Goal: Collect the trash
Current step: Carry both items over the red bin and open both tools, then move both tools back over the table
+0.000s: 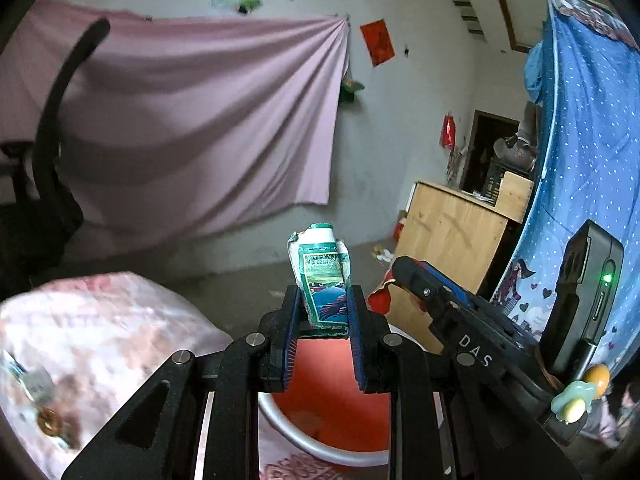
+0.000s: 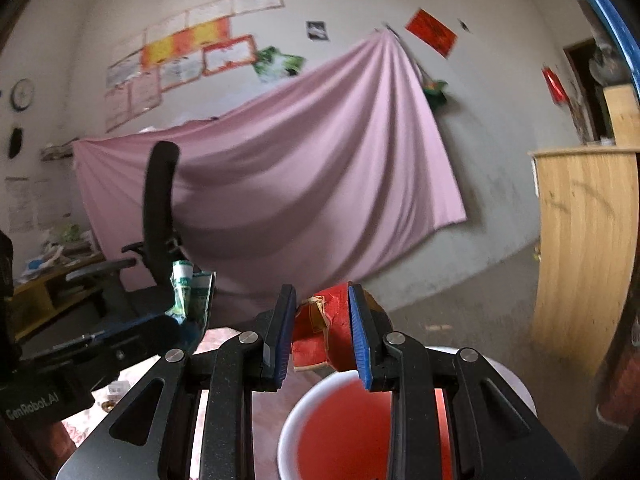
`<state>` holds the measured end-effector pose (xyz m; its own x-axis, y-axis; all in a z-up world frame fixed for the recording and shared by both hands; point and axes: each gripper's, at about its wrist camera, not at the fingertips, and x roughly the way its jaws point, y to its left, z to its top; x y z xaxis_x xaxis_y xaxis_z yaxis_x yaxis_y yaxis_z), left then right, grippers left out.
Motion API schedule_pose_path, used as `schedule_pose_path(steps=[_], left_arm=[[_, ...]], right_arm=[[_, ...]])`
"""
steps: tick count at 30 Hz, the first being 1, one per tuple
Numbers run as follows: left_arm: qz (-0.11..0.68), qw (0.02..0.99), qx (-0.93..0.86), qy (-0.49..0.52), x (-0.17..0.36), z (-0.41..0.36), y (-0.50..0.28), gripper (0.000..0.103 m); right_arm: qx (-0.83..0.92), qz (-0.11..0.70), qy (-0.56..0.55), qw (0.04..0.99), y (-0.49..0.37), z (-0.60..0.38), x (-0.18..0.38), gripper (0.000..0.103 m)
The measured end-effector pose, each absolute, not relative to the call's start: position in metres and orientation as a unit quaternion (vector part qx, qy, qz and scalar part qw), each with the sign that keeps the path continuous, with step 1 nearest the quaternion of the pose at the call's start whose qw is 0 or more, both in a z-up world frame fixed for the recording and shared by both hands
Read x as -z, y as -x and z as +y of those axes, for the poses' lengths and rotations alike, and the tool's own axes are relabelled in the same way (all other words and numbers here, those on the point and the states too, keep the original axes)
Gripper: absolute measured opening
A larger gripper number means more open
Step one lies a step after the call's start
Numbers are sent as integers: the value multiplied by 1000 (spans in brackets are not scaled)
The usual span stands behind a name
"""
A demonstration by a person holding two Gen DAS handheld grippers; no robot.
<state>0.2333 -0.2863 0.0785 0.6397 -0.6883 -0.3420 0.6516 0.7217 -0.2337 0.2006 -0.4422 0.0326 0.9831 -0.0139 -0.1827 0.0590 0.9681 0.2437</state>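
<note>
Two grippers above red bucket [image 2: 344,432] rim, left fingers [image 1: 294,312] clamped on green carton [image 1: 324,284], right fingers [image 2: 360,320] clamped on red wrapper [image 2: 320,328].

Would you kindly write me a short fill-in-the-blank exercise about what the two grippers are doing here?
1. The left gripper is shut on a crushed green and white ____.
2. The right gripper grips a crumpled piece of packaging coloured ____.
3. Below both grippers sits a bin whose inside is ____.
4. The cloth hung on the wall is ____.

Missing words: carton; red; red; pink
</note>
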Motion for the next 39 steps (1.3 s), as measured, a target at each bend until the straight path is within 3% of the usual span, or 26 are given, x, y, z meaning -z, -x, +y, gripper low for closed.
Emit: schedule_pose_path(steps=[8,10,14,21,26,28,30,34,35,37,39], left_arm=[[265,886,376,67,-74,-296,-255,23],[274,882,374,76,-73,-294,-259,33],[283,882,366,90,-71,-290,-263,33],[257,905,322,105,-74,-260,-254,41],[219,930,275,108,-80,-227,-242,55],[205,939,255,108,-82,-211,-237,63],[193,947,233,108,-84,-195,-232,69],[168,961,186,117,-84,-155,-221,92],[162,964,174,121,-83,-144,-218,94],[152,969,148,124,-82,-125,-214,100],[139,975,122,123,-82,-105,-209,100]], right_arm=[[38,129,-149,980,-208,-461,-20,26],[40,135,-153,978,-209,-464,-18,34],[41,140,-153,977,-212,-463,-18,36],[33,132,-146,980,-213,-456,-21,46],[22,116,-137,983,-212,-439,-29,54],[15,105,-133,985,-212,-430,-32,72],[5,89,-128,988,-210,-419,-36,78],[-14,68,-111,991,-209,-395,-41,86],[-19,62,-106,992,-209,-388,-42,89],[-29,49,-102,993,-208,-377,-44,103],[-42,34,-99,994,-207,-364,-45,103]])
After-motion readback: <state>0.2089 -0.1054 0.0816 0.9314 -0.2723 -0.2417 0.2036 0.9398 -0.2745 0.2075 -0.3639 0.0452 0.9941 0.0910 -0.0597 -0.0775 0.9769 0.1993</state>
